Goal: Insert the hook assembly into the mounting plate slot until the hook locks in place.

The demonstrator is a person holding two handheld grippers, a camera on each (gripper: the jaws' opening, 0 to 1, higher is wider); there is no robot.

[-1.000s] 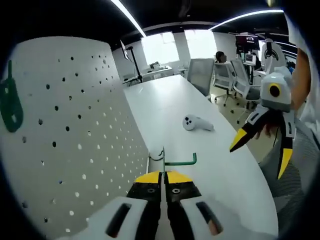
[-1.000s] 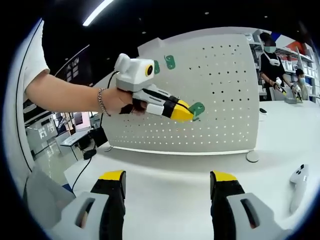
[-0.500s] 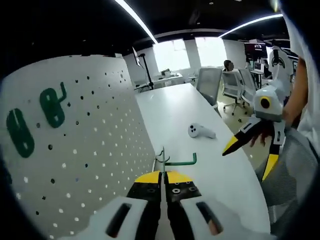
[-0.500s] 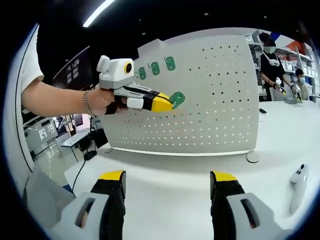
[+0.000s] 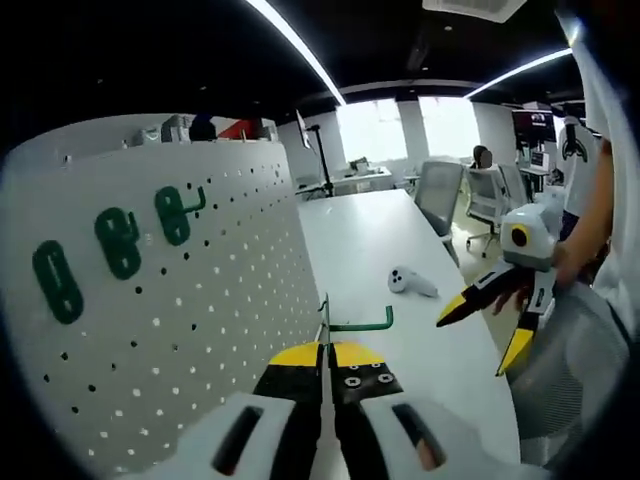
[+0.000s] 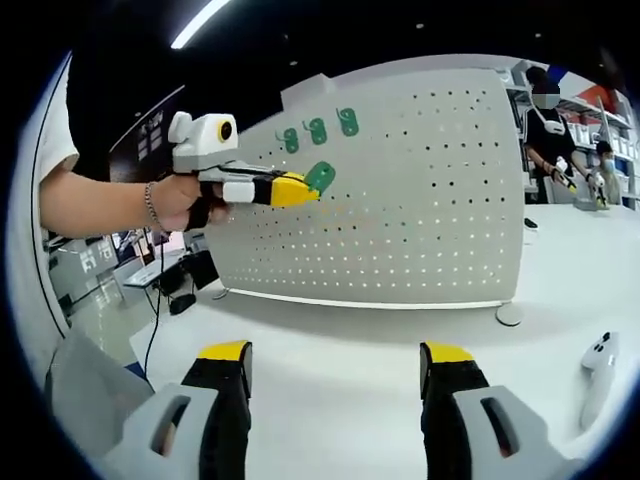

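Left gripper view: our left gripper has its yellow-tipped jaws pinched shut on the green bent-wire hook assembly, whose arm juts to the right with an upturned tip. Beside it stands the white perforated metal mounting plate, an upright pegboard already carrying three green hooks in a row near its top. Beyond lie the long white table and a white handheld controller, and our right gripper hangs off the table's edge with its jaws spread.

Compared with a second ago, this view has swung along the plate: one green hook sat at the far left edge then, and now all three sit well inside the picture. In the right gripper view, the left gripper has travelled leftward and upward across the board, from the middle rows to just below the mounted hooks, carrying the green hook at its tip. We judge that we are lining the hook up next to its neighbours; it looks close to the board's face, but we cannot tell whether it touches, and it is not yet seated. The right gripper has kept its jaws wide and empty over the table throughout.
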